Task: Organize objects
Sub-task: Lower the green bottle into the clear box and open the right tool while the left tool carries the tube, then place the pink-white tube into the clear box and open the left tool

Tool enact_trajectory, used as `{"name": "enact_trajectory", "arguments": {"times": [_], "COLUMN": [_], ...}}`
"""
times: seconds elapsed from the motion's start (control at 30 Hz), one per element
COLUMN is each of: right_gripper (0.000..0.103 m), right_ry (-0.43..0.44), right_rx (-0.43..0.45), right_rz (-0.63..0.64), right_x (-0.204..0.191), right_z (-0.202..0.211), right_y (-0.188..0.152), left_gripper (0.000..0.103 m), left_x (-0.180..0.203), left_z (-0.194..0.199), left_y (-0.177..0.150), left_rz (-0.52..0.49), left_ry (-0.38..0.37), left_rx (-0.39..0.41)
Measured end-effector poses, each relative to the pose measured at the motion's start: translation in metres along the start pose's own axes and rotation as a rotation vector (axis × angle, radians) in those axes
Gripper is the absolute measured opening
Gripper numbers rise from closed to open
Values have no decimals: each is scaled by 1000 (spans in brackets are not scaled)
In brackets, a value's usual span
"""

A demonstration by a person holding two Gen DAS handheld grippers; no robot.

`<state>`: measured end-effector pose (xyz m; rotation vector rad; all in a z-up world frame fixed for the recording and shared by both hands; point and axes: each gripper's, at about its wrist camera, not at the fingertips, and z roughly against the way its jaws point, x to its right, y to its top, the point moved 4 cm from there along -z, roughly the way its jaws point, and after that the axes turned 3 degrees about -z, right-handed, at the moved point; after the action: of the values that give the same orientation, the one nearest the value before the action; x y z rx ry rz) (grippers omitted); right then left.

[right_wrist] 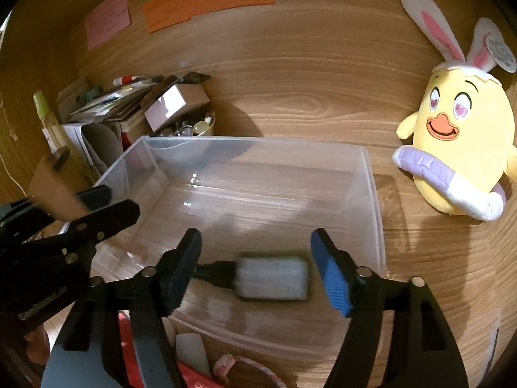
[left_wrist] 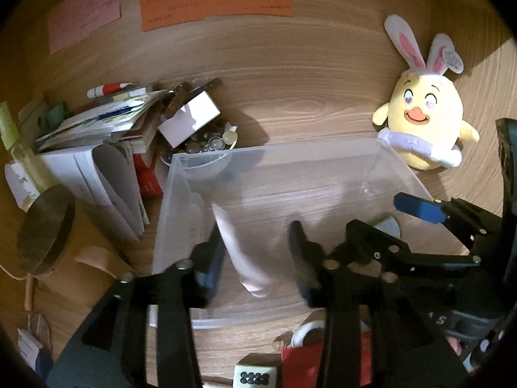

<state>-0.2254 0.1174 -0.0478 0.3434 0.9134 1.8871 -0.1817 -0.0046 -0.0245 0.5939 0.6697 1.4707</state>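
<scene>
Both tools hang over the clear plastic bin (right_wrist: 368,174), a thin-walled, see-through rectangular tub sitting on the wood-grain surface (right_wrist: 307,74). The right hand-held gripper (right_wrist: 258,271) has its jaws spread wide, one dark pad and one ribbed blue pad (right_wrist: 332,278), with nothing clamped. Lying flat on the bin floor between and just beyond those pads is a grey, boxy block with a black stub at one end (right_wrist: 273,278), its face rough and speckled; the pads stand clear of it on both sides.

Over to the left hand-held gripper (left_wrist: 255,258): jaws partly apart, dark padded fingers (left_wrist: 210,268) either side of a pale, smooth, elongated piece (left_wrist: 242,252). It is blurred, leaning at a slant inside the bin, and I cannot tell whether the pads touch it. In this view the right tool's blue pad pokes in from the right edge.

Beside the bin's far right corner, a soft yellow plush chick with bunny ears (right_wrist: 462,148) leans back, a lilac and white band round its belly. At the far left corner there is a round bowl of glassy beads (left_wrist: 206,148) with a small white carton tipped on top, then a heap of papers and booklets (left_wrist: 97,135). Pink, green and orange paper notes (left_wrist: 216,3) are stuck flat on the wood panel behind.
</scene>
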Motion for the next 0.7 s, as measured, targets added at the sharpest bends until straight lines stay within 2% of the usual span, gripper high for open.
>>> {"name": "enact_trajectory", "arguments": {"times": [0.4, 0.7], "right_gripper": [80, 83], "right_ry": [13, 43], "right_rx": [51, 70], "right_rz": [-23, 1], "right_x": [2, -4], "right_z": [30, 65], "right_y": [5, -14], "left_gripper": [74, 88], "left_x": [-12, -15], "left_z": [37, 64], "left_y": [-11, -33], "left_rz": [5, 9], "left_ry": [2, -32], "left_rx": [47, 47]}}
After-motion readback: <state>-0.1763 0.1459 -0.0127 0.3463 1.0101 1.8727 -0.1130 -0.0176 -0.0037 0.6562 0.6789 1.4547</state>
